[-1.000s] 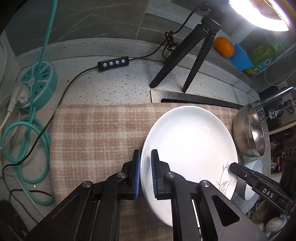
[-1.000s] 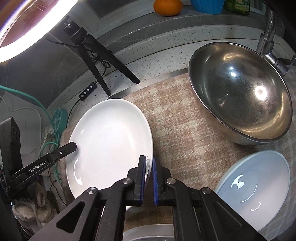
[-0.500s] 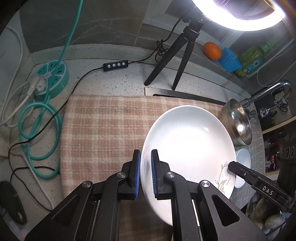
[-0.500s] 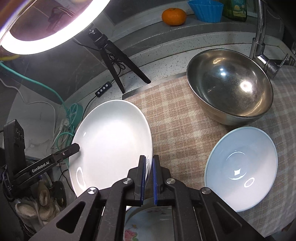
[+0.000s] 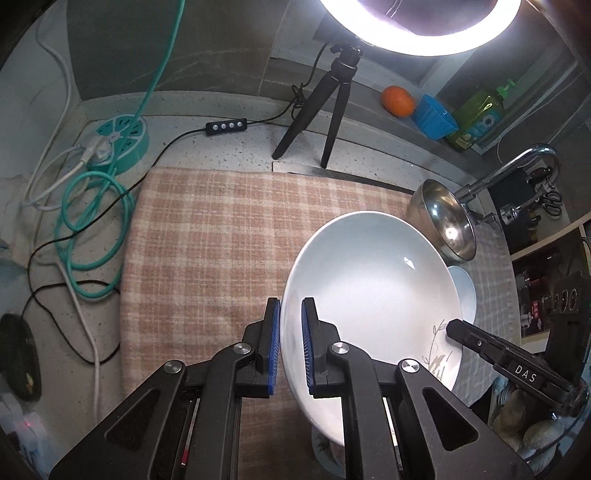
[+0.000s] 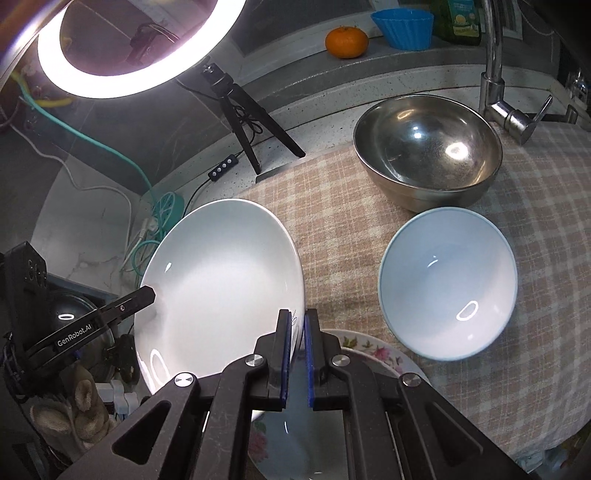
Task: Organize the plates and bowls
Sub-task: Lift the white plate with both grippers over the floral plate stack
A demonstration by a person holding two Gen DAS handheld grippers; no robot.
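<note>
While both grippers (image 5: pixel 291 321) (image 6: pixel 297 328) clamp it — plate (image 5: pixel 373 280) tilts.

The flowered plate (image 6: pixel 373 354) sits mostly hidden under the right gripper (image 6: pixel 296 325) and runs off the bottom edge; the white plate (image 5: pixel 369 295) covers most of the pale blue bowl (image 5: pixel 463 291) at right of the left wrist view; soap bottle label (image 5: pixel 480 118) is too small to read; ring light (image 6: pixel 122 74) is cut off upper left.

A ring light (image 5: pixel 421 26) blazed, overexposed, at one o'clock in the left view and eleven o'clock in the right, throwing glare on the white plate (image 6: pixel 221 280) and steel bowl (image 6: pixel 428 155), while fisheye edges curved and darkened.
</note>
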